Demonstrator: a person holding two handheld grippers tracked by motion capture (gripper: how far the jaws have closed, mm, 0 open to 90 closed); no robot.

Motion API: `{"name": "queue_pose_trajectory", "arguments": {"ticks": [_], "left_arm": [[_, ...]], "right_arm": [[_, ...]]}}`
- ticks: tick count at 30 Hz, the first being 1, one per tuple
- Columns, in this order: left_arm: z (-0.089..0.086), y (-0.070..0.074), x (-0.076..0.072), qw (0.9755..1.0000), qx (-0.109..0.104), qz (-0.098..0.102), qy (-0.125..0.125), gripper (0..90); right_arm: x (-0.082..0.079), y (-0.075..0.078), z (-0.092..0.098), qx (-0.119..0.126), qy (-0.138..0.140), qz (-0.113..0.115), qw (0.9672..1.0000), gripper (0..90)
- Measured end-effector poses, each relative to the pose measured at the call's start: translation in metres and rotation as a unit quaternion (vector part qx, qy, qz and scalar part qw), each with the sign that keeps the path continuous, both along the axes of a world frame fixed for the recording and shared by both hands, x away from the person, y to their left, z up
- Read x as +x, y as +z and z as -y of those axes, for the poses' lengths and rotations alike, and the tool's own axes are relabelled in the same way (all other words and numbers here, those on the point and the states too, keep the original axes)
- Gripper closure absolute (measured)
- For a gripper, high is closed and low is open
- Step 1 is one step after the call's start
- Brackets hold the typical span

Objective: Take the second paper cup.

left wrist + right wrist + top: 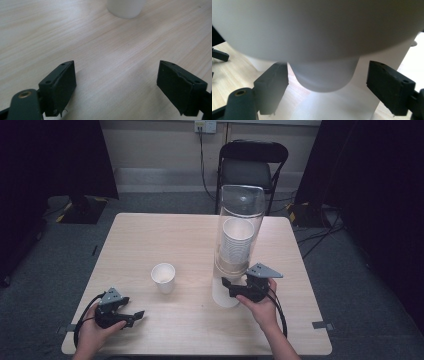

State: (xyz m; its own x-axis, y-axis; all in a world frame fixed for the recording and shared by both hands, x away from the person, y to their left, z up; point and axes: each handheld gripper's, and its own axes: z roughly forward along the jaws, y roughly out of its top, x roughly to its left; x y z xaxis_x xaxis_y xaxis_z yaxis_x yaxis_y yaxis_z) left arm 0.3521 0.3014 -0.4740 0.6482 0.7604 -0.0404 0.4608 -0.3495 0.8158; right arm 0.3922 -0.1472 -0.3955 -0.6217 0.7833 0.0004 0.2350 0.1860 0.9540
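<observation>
A tall clear dispenser tube holds a stack of white cups and stands on a white base. My right gripper is at the tube's lower end. In the right gripper view its jaws stand open on either side of the lowest cup, which hangs out below the tube; the pads do not press on it. A single white paper cup stands upright on the table. My left gripper is low at the front left, open and empty, and points toward that cup.
The wooden table's front edge runs just under both hands. A black chair stands behind the table's far side. Dark curtains hang at left and right, and cables lie on the grey floor at the right.
</observation>
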Motion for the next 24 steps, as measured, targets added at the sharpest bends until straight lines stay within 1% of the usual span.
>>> {"name": "queue_pose_trajectory", "arguments": {"ticks": [1, 3, 5, 7, 8, 9, 11, 13, 14, 15, 16, 19, 20, 23, 24], "left_arm": [[0.000, 0.001, 0.000, 1.0000, 0.005, -0.001, 0.000, 15.8], [0.001, 0.000, 0.001, 1.0000, 0.007, 0.002, 0.003, 15.6], [0.004, 0.000, 0.000, 0.9996, 0.027, 0.009, 0.001, 14.8], [0.007, -0.001, -0.001, 0.9995, 0.029, 0.008, 0.004, 14.7], [0.008, -0.001, -0.002, 0.9992, 0.038, 0.012, 0.004, 14.5], [0.009, -0.001, -0.002, 0.9988, 0.045, 0.016, 0.004, 14.5], [0.009, -0.001, -0.002, 0.9989, 0.045, 0.015, 0.004, 13.9], [0.009, -0.001, -0.002, 0.9989, 0.044, 0.015, 0.004, 13.9], [0.009, -0.001, -0.002, 0.9989, 0.044, 0.015, 0.004, 13.9], [0.009, -0.001, -0.002, 0.9988, 0.046, 0.015, 0.003, 13.9], [0.009, -0.001, -0.002, 0.9988, 0.046, 0.015, 0.003, 13.9], [0.009, -0.001, -0.002, 0.9988, 0.046, 0.015, 0.003, 13.9], [0.009, -0.001, -0.002, 0.9988, 0.046, 0.015, 0.003, 13.9], [0.009, -0.001, -0.002, 0.9988, 0.046, 0.015, 0.003, 13.9], [0.009, -0.001, -0.002, 0.9988, 0.046, 0.015, 0.003, 13.9]], "right_arm": [[0.000, 0.001, -0.001, 0.003, -0.001, 0.002, 1.0000, 17.1], [0.000, 0.002, -0.002, 0.009, 0.003, 0.009, 0.9999, 17.2], [0.000, 0.002, -0.002, 0.014, 0.001, 0.012, 0.9998, 17.5], [0.001, 0.002, -0.003, 0.016, 0.001, 0.016, 0.9997, 17.5], [0.001, 0.004, -0.003, 0.023, 0.001, 0.021, 0.9995, 17.5], [0.001, 0.004, -0.003, 0.023, 0.001, 0.021, 0.9995, 17.5], [0.000, 0.007, -0.003, 0.028, -0.002, 0.030, 0.9991, 20.1], [0.001, 0.008, -0.003, 0.030, 0.002, 0.031, 0.9991, 24.0], [0.001, 0.008, -0.003, 0.030, 0.002, 0.031, 0.9991, 24.0], [0.001, 0.008, -0.003, 0.029, 0.007, 0.028, 0.9991, 26.6], [0.001, 0.008, -0.003, 0.026, 0.016, 0.032, 0.9990, 28.0], [0.002, 0.010, -0.005, 0.021, 0.018, 0.037, 0.9989, 29.7], [0.002, 0.011, -0.006, 0.017, 0.015, 0.037, 0.9990, 29.3], [0.004, 0.014, -0.007, 0.017, 0.018, 0.039, 0.9989, 28.8], [0.003, 0.015, -0.007, 0.012, 0.017, 0.038, 0.9991, 29.4]]}}
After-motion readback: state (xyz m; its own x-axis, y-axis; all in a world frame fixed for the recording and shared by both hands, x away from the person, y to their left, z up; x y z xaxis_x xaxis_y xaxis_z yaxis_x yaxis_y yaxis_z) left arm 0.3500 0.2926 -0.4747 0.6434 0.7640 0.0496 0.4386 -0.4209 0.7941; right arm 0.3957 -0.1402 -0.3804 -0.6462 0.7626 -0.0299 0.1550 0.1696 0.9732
